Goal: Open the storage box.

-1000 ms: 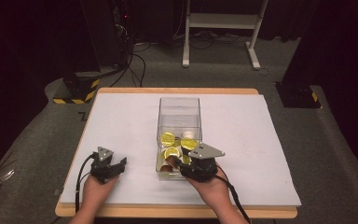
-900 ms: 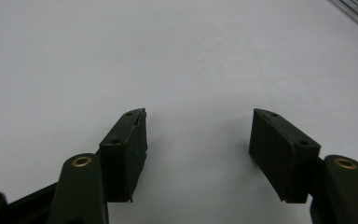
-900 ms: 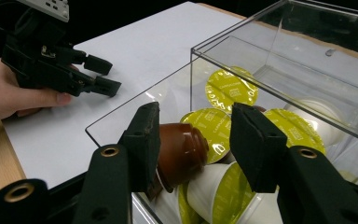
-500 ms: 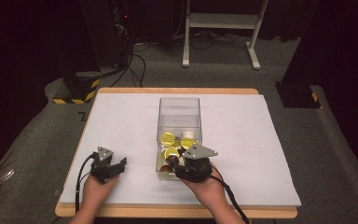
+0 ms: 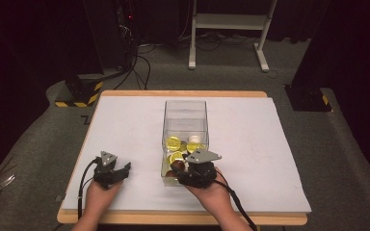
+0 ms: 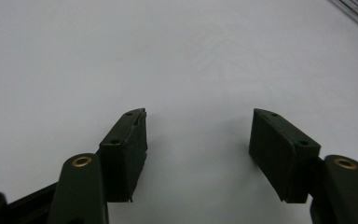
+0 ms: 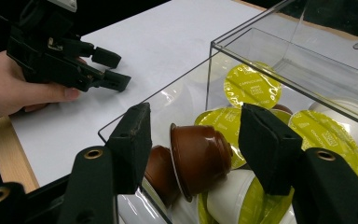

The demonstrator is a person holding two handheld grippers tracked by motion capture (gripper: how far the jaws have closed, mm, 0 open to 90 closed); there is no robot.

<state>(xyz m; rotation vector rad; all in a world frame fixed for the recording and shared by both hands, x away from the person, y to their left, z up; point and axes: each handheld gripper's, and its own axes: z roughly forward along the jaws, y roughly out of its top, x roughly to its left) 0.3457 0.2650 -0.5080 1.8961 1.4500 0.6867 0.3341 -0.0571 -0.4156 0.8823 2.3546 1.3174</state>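
Fingers (image 7: 135,140) on my right gripper (image 7: 193,149) have just been opening over the clear box (image 5: 185,111), releasing the brown capsule (image 7: 200,158) among the others — I'm judging the drop done; next I'm withdrawing upward; left gripper (image 6: 198,140) is idling released on the table (image 6: 121,56).

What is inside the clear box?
The clear box holds coffee capsules: brown ones, white ones, several yellow-green lids. Lower capsules are partly covered by the pile.

Glossy brown capsule (image 7: 199,156) — clear plastic box (image 7: 279,44), matt white tabletop (image 6: 177,56)
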